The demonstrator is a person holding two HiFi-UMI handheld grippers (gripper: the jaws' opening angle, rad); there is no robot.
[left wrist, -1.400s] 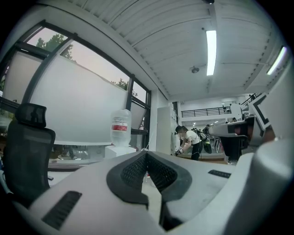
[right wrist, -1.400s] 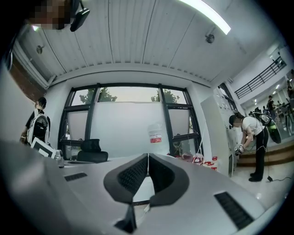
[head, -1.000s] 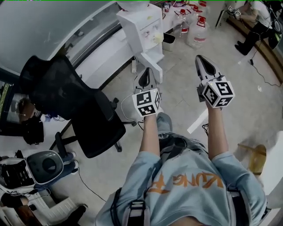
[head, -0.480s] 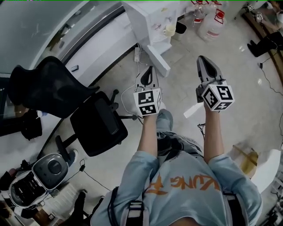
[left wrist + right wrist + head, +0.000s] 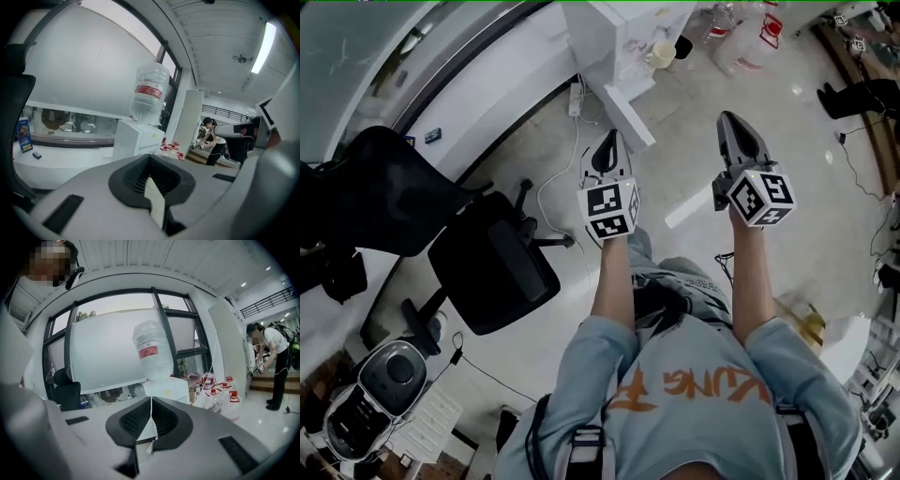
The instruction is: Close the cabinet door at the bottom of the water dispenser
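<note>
Well off to the left of our left tongs [image 5: 609,148] stood a black office chair [image 5: 492,272], with a long white counter [image 5: 506,103] running behind it. A power strip [image 5: 575,97] lay on the floor ahead of the left tongs and a little to their left. A white cable [image 5: 542,192] curled over the floor on their left side. The left tongs were closed, tips together with nothing between them.

Ahead of them stood the white water dispenser [image 5: 614,33], with a large bottle [image 5: 149,91] upended on top. The cabinet door [image 5: 628,117] at its bottom was open, swung out toward us. Its free edge lay just beyond the left tongs' tip and apart from it.

On the floor between the two pairs of tongs lay a pale strip [image 5: 687,207]. Our right tongs [image 5: 731,129] were about level with the left pair, likewise shut and empty, and well to the right of the door. Ahead of them and slightly right stood a cluster of red-capped water jugs [image 5: 750,42]. Farther right a person [image 5: 274,366] was bent over.
</note>
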